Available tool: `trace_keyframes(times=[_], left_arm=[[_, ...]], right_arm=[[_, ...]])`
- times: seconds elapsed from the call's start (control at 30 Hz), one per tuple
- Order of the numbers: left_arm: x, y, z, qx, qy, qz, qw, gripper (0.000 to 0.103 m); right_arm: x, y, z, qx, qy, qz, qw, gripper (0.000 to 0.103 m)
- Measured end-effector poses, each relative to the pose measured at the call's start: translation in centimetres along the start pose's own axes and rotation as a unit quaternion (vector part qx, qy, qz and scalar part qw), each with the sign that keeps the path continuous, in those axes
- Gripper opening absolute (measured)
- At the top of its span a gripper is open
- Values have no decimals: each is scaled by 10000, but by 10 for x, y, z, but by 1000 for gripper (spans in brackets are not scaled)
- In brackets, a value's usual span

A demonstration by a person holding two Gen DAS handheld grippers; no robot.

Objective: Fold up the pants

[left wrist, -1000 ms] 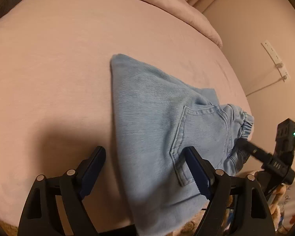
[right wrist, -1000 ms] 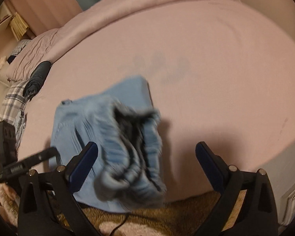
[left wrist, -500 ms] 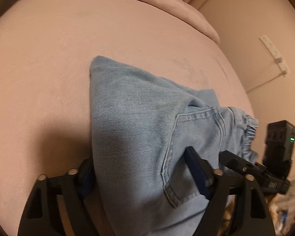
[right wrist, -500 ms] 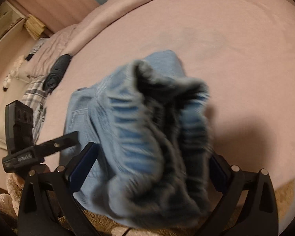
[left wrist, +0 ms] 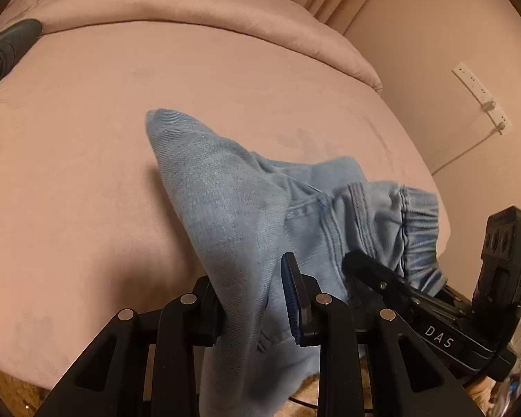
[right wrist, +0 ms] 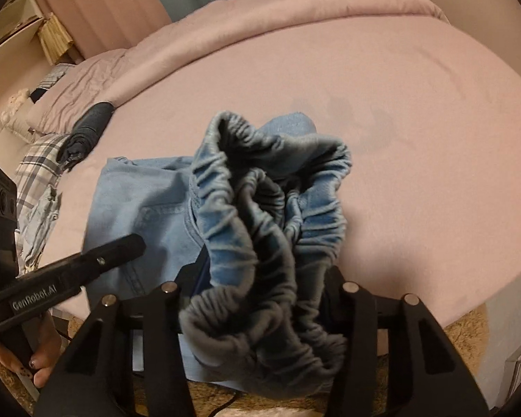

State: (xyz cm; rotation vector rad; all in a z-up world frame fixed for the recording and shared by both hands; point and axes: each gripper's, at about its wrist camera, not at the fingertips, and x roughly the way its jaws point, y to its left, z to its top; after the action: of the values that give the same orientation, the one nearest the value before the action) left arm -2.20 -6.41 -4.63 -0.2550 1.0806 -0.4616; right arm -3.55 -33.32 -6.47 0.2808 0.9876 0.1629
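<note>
Lying at the near edge of the pink bed [left wrist: 87, 173], the blue pants [left wrist: 232, 208] are pinched by both grippers: left gripper [left wrist: 253, 302] grasping denim, right gripper [right wrist: 260, 288] grasping the bunched waistband [right wrist: 260, 208], both having just been closing.

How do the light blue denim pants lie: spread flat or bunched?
Bunched. The light blue denim pants rise off the pink bed, waistband crumpled in the right gripper.

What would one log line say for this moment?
left gripper: shut on pants | right gripper: shut on waistband | bed: pants partly lifted
</note>
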Motion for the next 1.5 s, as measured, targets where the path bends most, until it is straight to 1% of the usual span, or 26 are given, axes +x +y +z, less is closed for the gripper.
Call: trace_keyframes(times=[0.1, 0.27, 0.4, 0.57, 0.8, 0.9, 0.97, 1.07, 1.1, 1.17, 1.27, 1.33, 1.5], left_arm=[[-11, -4, 4, 34, -184, -1, 9998, 28], [-29, 2, 17, -46, -424, -54, 9991, 28], [-29, 6, 34, -113, -586, -46, 9982, 28], [-28, 13, 54, -123, -697, 65, 9975, 28], [-19, 28, 93, -244, -816, 187, 9962, 28], [-7, 38, 105, -377, -780, 220, 9960, 28], [3, 44, 112, -433, -726, 244, 9961, 28], [28, 55, 120, -448, -502, 187, 9976, 28], [38, 60, 122, -530, -375, 183, 9977, 28], [52, 67, 123, -657, -239, 165, 9974, 28], [69, 71, 126, -677, -213, 325, 9969, 28], [75, 72, 127, -656, -198, 401, 9968, 28], [88, 76, 130, -653, -131, 658, 9956, 28]], right_arm=[[-10, 9, 9, -111, -134, 99, 9998, 50], [-18, 25, 23, -351, -361, 137, 9986, 51], [-19, 35, 35, -466, -448, 207, 9977, 51], [-13, 47, 53, -638, -507, 242, 9964, 51], [3, 50, 87, -662, -524, 312, 9959, 51], [15, 52, 98, -691, -492, 294, 9960, 52], [27, 50, 103, -608, -396, 298, 9969, 52], [48, 46, 107, -449, -205, 180, 9986, 52], [55, 45, 108, -425, -142, 129, 9989, 52], [71, 43, 108, -395, 48, 35, 9992, 51], [89, 39, 106, -386, 254, -104, 9989, 51], [96, 36, 105, -444, 304, -270, 9982, 53], [104, 29, 102, -408, 394, -384, 9977, 60]])
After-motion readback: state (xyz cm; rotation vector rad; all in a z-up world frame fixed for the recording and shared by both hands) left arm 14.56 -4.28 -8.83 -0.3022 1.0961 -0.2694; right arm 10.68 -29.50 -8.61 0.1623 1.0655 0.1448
